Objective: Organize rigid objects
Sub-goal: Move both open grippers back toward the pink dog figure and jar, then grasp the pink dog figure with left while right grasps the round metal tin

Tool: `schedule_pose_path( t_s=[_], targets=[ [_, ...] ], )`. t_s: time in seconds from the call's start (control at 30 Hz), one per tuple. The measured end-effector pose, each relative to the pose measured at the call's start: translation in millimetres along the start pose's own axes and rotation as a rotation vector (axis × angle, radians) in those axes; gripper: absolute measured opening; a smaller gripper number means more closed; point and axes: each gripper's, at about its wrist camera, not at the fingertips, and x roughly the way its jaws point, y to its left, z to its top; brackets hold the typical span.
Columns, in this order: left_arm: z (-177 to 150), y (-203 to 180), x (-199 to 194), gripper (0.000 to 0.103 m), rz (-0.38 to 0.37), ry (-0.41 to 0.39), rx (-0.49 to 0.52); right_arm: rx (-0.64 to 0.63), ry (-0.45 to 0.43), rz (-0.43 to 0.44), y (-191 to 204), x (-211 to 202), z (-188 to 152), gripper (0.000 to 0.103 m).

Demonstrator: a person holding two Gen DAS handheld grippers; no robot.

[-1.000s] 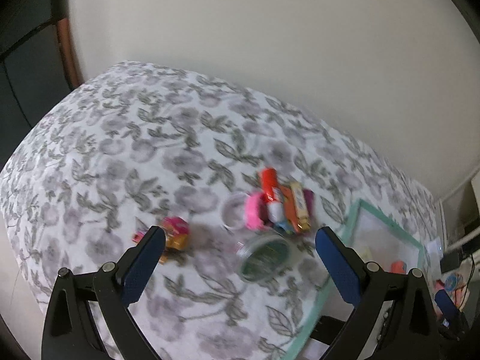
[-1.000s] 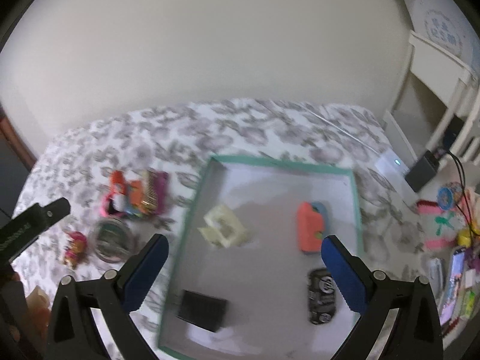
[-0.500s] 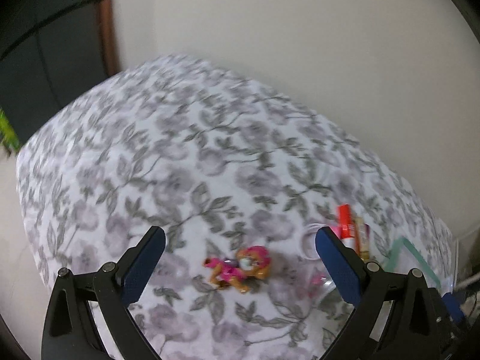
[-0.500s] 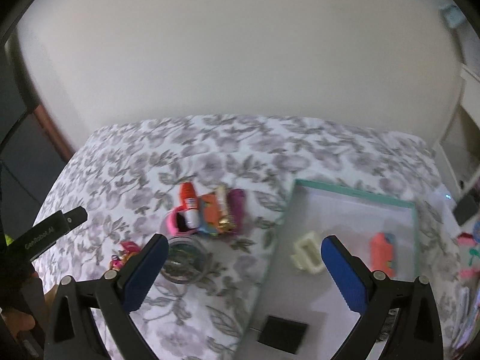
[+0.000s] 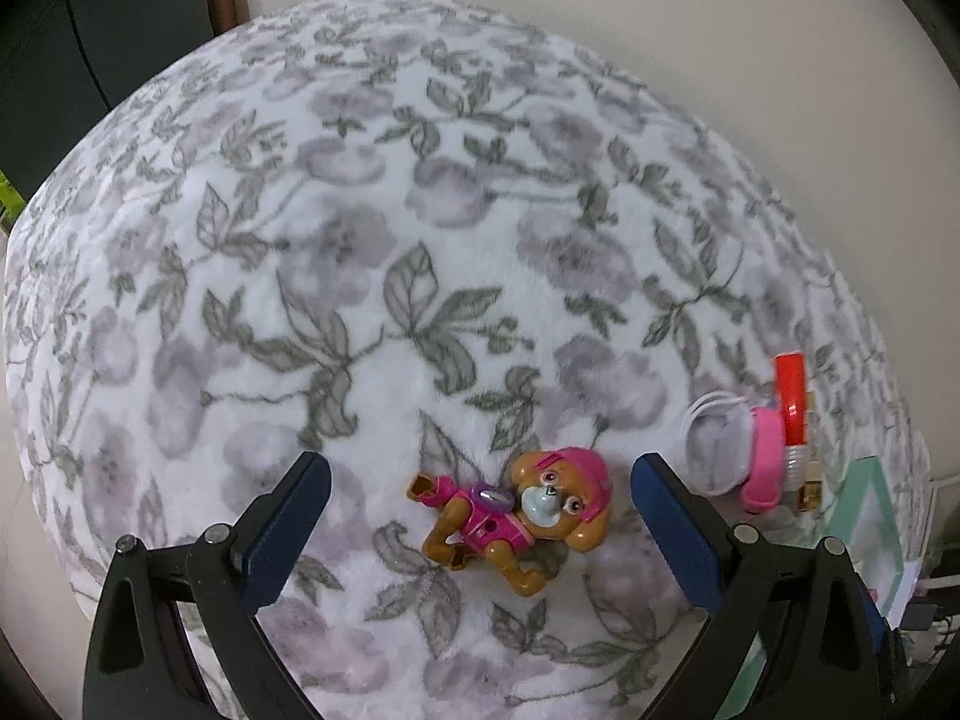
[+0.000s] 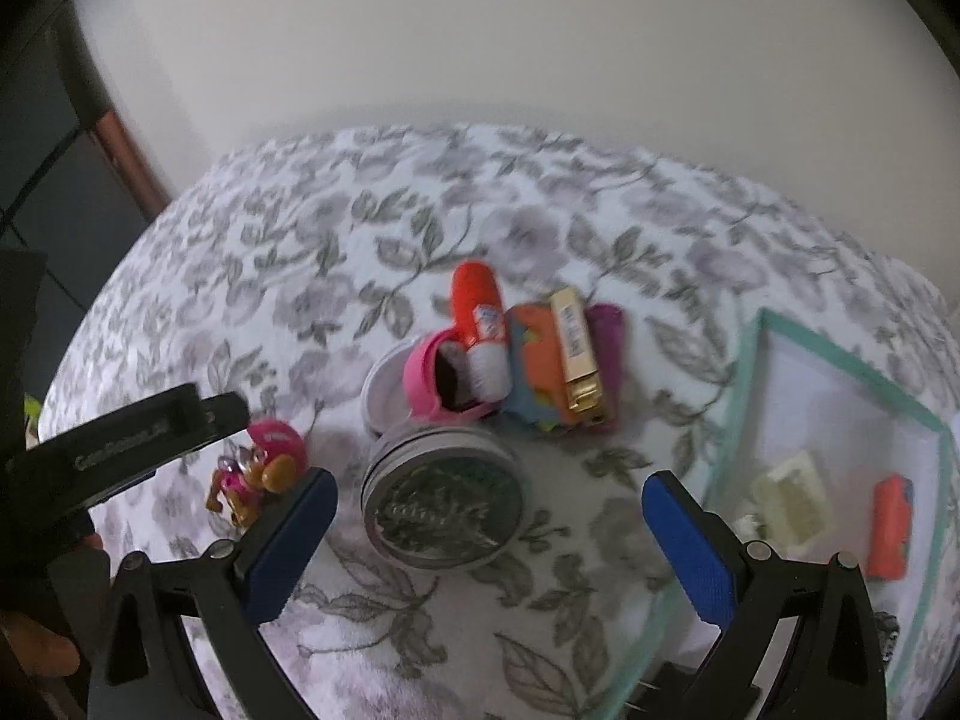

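Within the last second the left claw [image 5: 477, 495] had been swung from the round tin [image 6: 444, 501] to the toy puppy figure [image 5: 519, 519] lying on the floral blanket [image 5: 360, 240], fully spread around it, ungrasped, while the right claw [image 6: 489, 516], likewise spread, was held empty over the tin.

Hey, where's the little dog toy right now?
In the left wrist view the dog toy lies on the floral blanket between the open left gripper jaws, left of the round tin.

Toy pup figure [image 5: 516, 519], brown with pink outfit, lies face up on the floral bed cover. A round tin [image 6: 444, 498] lies to its right, with a cluster of small items beyond it.
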Motion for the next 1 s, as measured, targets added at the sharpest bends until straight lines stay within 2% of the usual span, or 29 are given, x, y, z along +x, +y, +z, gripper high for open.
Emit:
schedule_pose_path(
  t_s=[0.2,0.6,0.77,0.87,1.0],
  targets=[
    [-6,-2,21,0.1,0.005,0.057,-0.009,-0.033,0.033,-0.002,9,20,-6,0.103],
    [-17,-6,40,0.1,0.003,0.112,-0.022,-0.059,0.055,0.0,17,41,-14,0.102],
    [-20,-7,42,0.098,-0.017,0.11,-0.026,-0.054,0.051,0.01,17,40,-13,0.091],
    [-22,-10,38,0.085,-0.005,0.101,-0.025,-0.052,0.044,0.023,18,38,-13,0.076],
    [-20,-10,30,0.083,-0.023,0.1,-0.029,-0.039,0.048,0.039,15,37,-13,0.076]
  ],
)
